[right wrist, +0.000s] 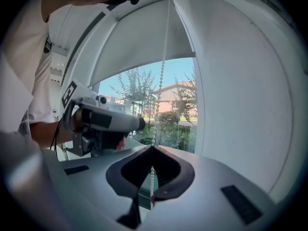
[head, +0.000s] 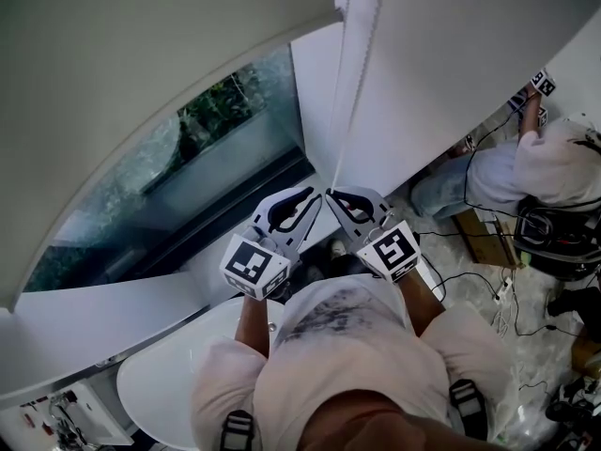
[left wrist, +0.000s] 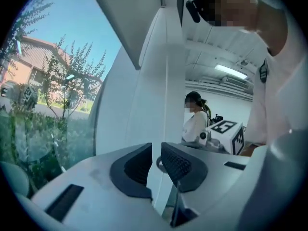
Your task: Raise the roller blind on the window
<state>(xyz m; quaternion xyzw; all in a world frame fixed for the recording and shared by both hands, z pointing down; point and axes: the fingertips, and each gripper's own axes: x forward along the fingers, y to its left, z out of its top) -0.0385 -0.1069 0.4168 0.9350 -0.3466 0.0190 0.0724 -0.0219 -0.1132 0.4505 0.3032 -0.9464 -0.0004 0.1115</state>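
right gripper [right wrist: 152,148]: jaws clamped on bead chain [right wrist: 161,81] rising from tips | left gripper [left wrist: 156,148]: alongside, jaws slightly apart, holding nothing

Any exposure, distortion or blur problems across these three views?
Head view: dim, greyish, window underexposed. Left gripper view: heavy fisheye bend, close foreground soft, mosaic patches over faces. Right gripper view: same bend, strong backlight, bead chain sharp.
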